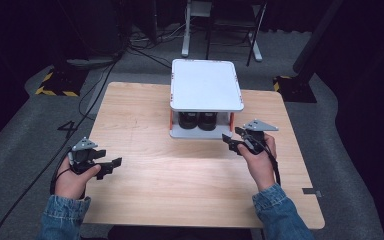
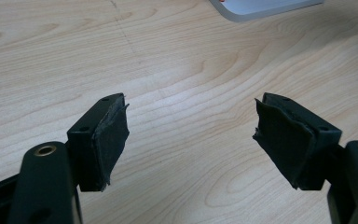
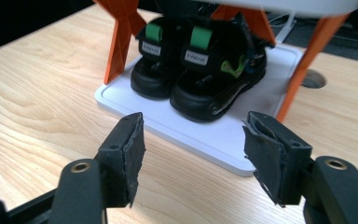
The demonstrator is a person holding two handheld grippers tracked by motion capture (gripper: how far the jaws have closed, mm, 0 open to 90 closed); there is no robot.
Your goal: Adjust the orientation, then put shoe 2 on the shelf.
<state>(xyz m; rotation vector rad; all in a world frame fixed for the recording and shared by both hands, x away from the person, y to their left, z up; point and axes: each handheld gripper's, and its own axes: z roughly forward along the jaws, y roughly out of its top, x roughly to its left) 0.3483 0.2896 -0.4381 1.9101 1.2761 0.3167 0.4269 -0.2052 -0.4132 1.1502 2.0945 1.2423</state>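
Two tools, both gaping and empty: right tool (image 1: 233, 140) faces the pair of black sandals (image 3: 200, 70) on the lower tray (image 3: 223, 140) of the white two-tier rack (image 1: 207, 85); left tool (image 1: 111, 165) hovers over bare tabletop (image 1: 145, 145). Best approach: enter low between the orange posts (image 3: 121, 37), clamp one sandal's toe squarely.
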